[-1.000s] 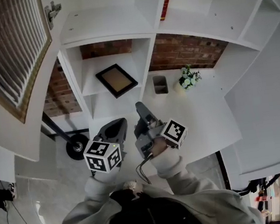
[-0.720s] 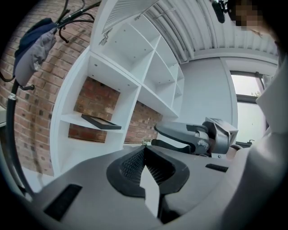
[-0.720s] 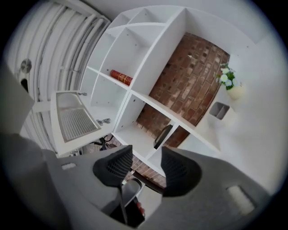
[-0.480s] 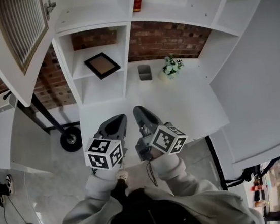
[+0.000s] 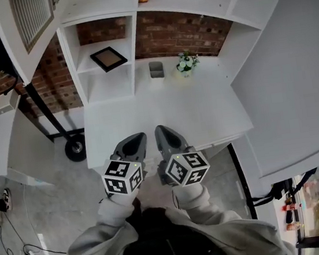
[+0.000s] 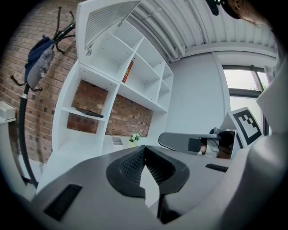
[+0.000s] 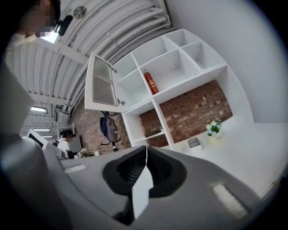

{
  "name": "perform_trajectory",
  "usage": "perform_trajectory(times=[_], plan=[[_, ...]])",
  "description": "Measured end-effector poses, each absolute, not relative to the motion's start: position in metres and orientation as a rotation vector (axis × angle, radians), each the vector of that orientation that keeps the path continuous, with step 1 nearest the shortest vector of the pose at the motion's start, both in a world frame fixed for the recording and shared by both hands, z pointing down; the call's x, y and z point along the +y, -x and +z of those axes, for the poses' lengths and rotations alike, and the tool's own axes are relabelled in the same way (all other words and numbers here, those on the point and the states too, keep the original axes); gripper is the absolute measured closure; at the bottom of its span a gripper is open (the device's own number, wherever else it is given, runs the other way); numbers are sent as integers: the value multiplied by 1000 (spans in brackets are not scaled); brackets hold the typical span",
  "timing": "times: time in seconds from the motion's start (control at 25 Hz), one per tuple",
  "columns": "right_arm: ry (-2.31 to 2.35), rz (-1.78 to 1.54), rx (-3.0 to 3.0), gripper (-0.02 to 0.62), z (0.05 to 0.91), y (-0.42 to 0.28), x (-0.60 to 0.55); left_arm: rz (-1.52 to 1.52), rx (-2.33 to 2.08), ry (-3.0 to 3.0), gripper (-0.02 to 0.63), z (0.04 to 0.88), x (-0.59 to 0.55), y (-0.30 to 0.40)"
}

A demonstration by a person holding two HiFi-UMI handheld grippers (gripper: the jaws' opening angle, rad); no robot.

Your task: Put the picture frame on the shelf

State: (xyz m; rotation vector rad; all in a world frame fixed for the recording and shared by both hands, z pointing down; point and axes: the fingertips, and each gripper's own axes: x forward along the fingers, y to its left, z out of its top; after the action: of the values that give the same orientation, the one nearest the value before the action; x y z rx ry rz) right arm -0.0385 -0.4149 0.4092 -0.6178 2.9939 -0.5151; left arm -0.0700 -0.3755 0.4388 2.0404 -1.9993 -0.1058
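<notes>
There's the picture frame (image 5: 108, 58), upper left of the head view: a dark, thin-edged rectangle with a brownish panel inside. It's lying flat on the shelf (image 5: 95, 72) in the narrow white cubby, brick wall behind it. From the left gripper view it shows only as a slim dark slab (image 6: 90, 113) on that board, well apart from both tools.

Down at lower centre, both hands sit side by side at the front edge of the white bench (image 5: 215, 108), sleeves tucked in close to the body and marker cubes towards the person. The left gripper (image 5: 133, 139) points up the frame towards the cubby, its fingers pressed together with nothing between them. The right gripper (image 5: 163, 130) runs alongside it, held level. Its fingers have just been closing and now meet, empty too.
</notes>
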Motion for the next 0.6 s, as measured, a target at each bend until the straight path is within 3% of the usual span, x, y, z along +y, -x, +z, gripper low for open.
perform_trajectory(times=[0.6], plan=[[718,-489,3000,597,452,-28,-370,-87,-2070,-2019,603,477,-319,14]])
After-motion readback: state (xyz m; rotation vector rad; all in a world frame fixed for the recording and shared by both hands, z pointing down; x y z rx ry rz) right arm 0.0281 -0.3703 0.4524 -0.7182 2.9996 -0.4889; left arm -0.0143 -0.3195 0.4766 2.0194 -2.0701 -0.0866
